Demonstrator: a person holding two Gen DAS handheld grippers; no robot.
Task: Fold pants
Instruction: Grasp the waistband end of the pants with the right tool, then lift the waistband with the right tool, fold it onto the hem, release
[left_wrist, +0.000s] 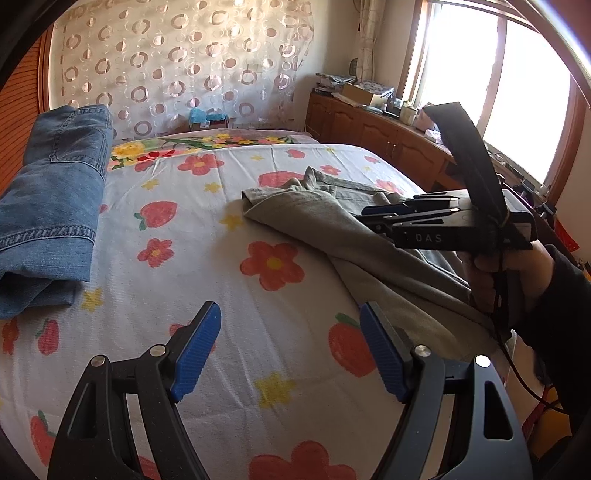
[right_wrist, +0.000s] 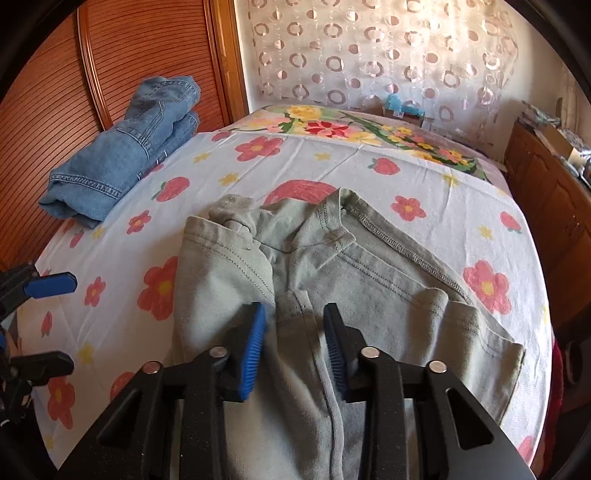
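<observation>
Grey-green pants (right_wrist: 332, 266) lie crumpled on the flowered bed sheet (right_wrist: 332, 166), waist end away from me; they also show in the left wrist view (left_wrist: 332, 218) at right. My right gripper (right_wrist: 295, 343) is open just above the pants, its blue pads (right_wrist: 255, 347) on either side of the centre seam. It shows from the side in the left wrist view (left_wrist: 373, 218), over the pants. My left gripper (left_wrist: 290, 354) is open and empty above the bare sheet (left_wrist: 221, 295), left of the pants; it also shows in the right wrist view (right_wrist: 62, 321).
Folded blue jeans (left_wrist: 55, 206) lie at the bed's left edge, also in the right wrist view (right_wrist: 129, 147). A wooden wardrobe (right_wrist: 74, 92) stands behind them. A wooden sideboard (left_wrist: 380, 133) with clutter runs along the right under a window. A patterned curtain (left_wrist: 177, 62) hangs behind.
</observation>
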